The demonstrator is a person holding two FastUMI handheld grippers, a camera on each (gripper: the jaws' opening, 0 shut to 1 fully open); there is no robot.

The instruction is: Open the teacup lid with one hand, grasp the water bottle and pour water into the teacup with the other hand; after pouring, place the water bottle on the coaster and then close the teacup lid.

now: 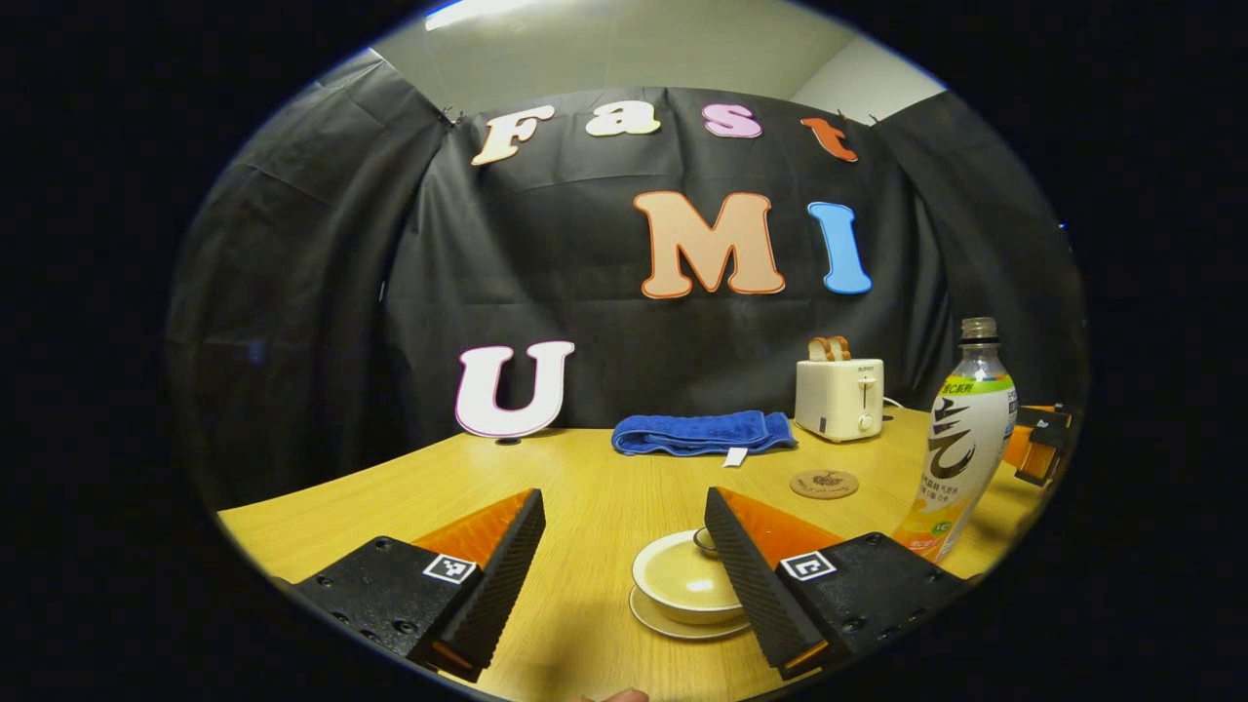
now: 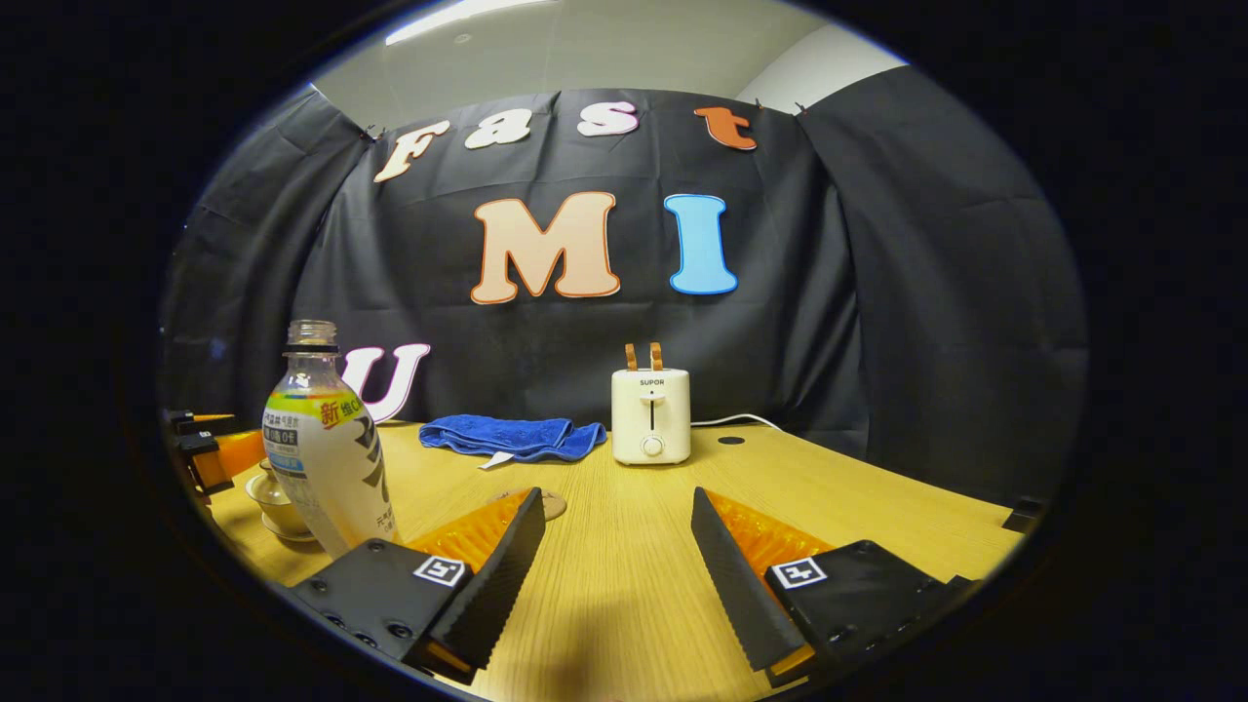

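The wooden table [image 1: 585, 487] takes up the lower half of both views, pale and grained, with the black cloth wall behind it. Toward the back, a cream toaster [image 2: 650, 414] stands upright with two slices of toast [image 2: 643, 356] poking from its slots; the right gripper view faces its lever and dial head on, while the left gripper view catches it from an angle. A folded blue towel [image 1: 702, 432] lies just beside it, against the wall.

The water bottle [image 1: 958, 448] stands upright and uncapped, well to the right in the left gripper view and at the left edge in the right gripper view, where it sits close to that gripper's near finger without touching it. Nothing grips it.

The left gripper [image 1: 624, 570] hangs low over the table with its fingers spread wide and empty. Past its tips sits the teacup [image 1: 684, 577] on its saucer [image 1: 673, 624], with the lid [image 1: 704, 539] resting at the far rim, partly hidden behind the right-hand finger; whether the lid covers the cup I cannot tell. From the right gripper view the teacup is half hidden behind the bottle.

The right gripper [image 2: 616, 565] is likewise wide open, holding nothing, over bare wood.

The round coaster [image 1: 824, 484] lies flat between the toaster and the bottle, plain in the left gripper view; in the right gripper view one finger covers most of it.
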